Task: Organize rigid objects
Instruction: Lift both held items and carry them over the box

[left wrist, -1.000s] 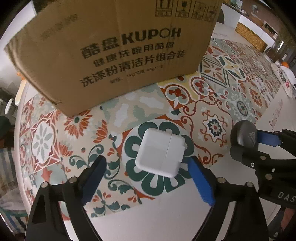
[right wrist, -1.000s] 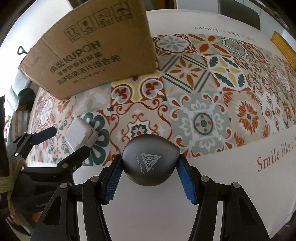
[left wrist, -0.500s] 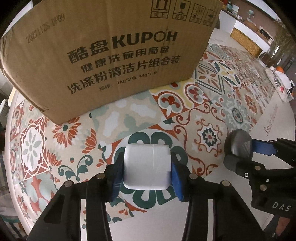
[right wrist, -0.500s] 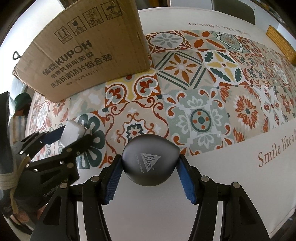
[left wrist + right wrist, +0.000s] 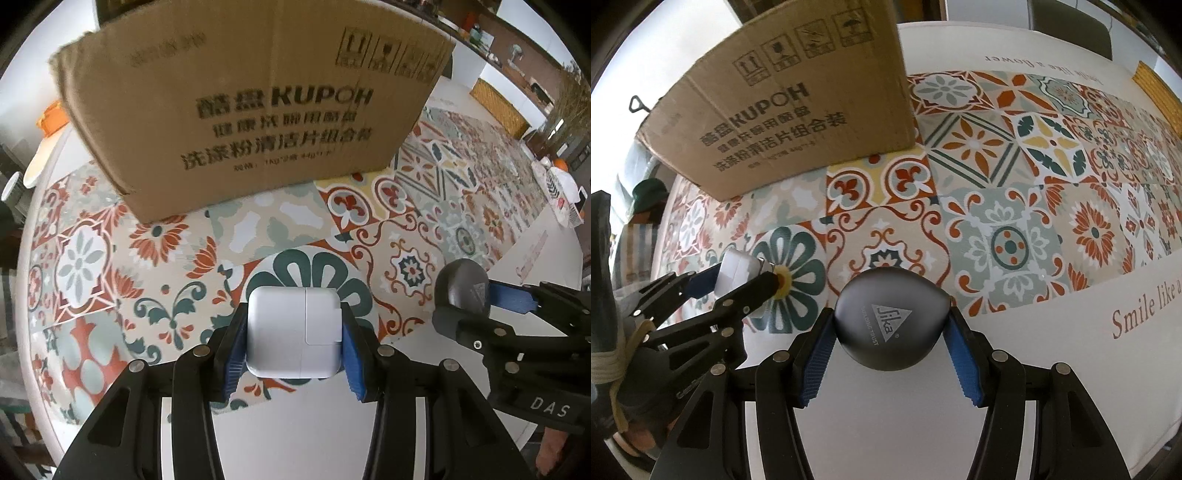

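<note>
White charger block (image 5: pixel 293 332) sits clamped between the blue pads of the left gripper (image 5: pixel 293 338), held above the patterned tablecloth (image 5: pixel 110 266). Cardboard box (image 5: pixel 251 107) stands ahead, its near bottom edge well apart from the block, open cloth between. Right gripper (image 5: pixel 469 299) just to the right, near but not touching.

Right wrist view: right gripper (image 5: pixel 890 328) squeezes the dark grey Sika puck (image 5: pixel 890 319). Box (image 5: pixel 798 110) up-left; wide open cloth ahead and right. Left gripper (image 5: pixel 738 277) with the block (image 5: pixel 737 271) at left.
</note>
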